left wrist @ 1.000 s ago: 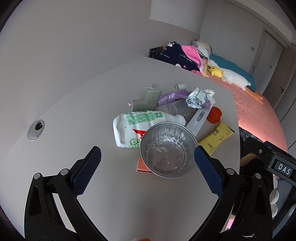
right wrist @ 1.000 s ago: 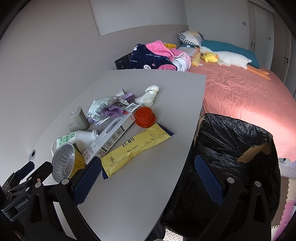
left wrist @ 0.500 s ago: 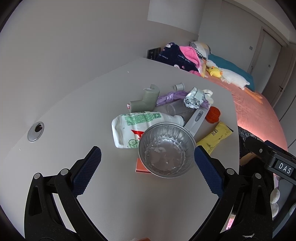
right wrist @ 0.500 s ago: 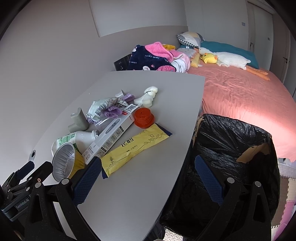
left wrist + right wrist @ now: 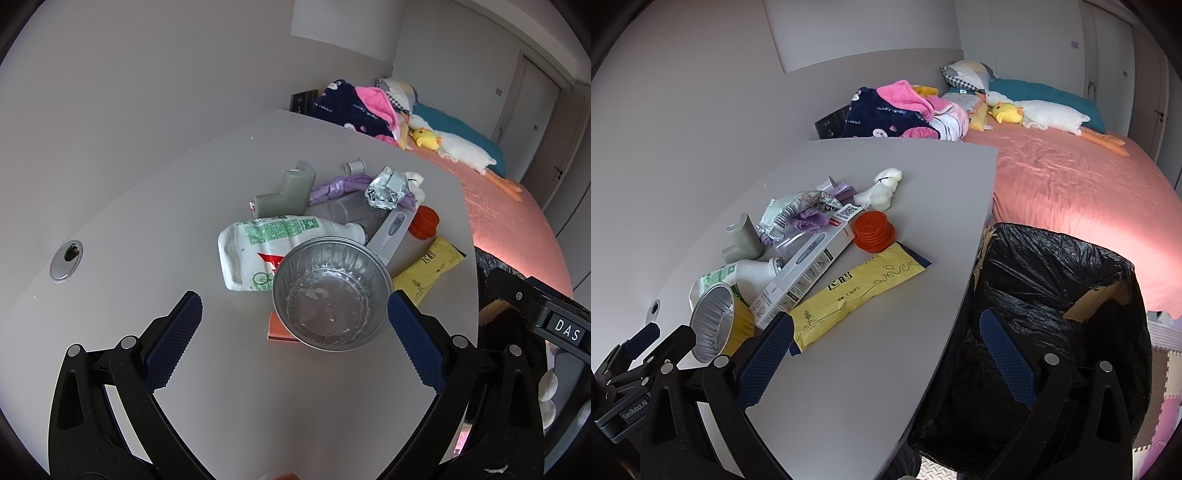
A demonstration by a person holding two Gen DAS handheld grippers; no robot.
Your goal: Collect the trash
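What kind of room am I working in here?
Most likely a bedroom: a bed with a pink sheet stands beside the grey table, with a pillow and a plush goose on it.

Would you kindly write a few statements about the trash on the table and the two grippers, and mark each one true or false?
1. The left gripper has its jaws open around nothing. True.
2. The foil bowl lies tipped on its side, its opening towards the left gripper. True.
3. The yellow packet is already inside the black trash bag. False: it lies flat on the table, beside the white box.
4. The right gripper is shut on the orange lid. False: its jaws are open and empty, and the lid sits on the table.
5. The trash bag stands beside the table's edge. True.
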